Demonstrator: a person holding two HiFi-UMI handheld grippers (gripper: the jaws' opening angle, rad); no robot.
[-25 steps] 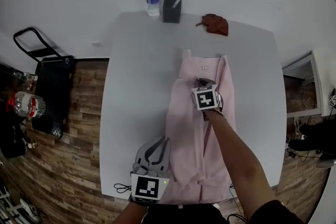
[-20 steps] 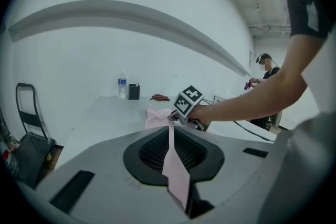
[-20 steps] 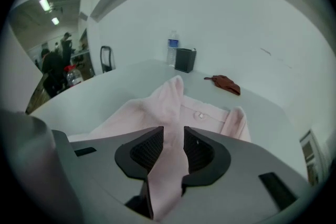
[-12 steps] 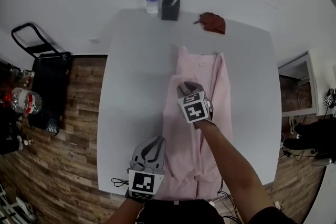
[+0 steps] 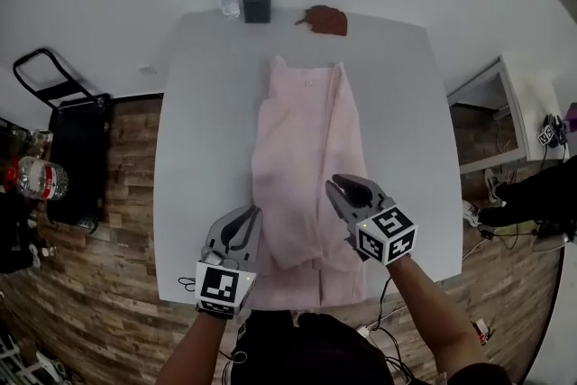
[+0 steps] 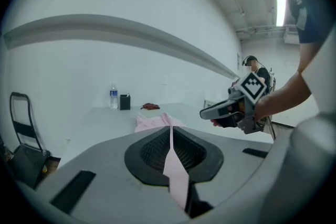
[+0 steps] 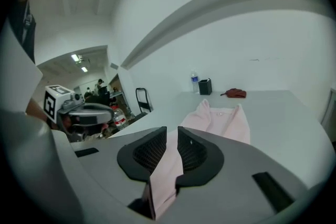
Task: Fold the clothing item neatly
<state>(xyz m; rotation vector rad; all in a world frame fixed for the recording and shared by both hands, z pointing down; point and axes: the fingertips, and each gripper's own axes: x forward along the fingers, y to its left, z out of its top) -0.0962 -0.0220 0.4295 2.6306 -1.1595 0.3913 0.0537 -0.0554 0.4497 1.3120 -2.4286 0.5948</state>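
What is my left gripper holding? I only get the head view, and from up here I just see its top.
Observer: The left gripper is shut on a thin edge of the pink fabric shirt; its own view shows the cloth pinched between the jaws.
Operator: What about the other one?
Observer: The right gripper has just been closing, and its own view shows a thicker fold of the shirt gripped between its jaws.
Operator: Is anything above me?
Observer: Yes, the left gripper view shows a long white ceiling light overhead.
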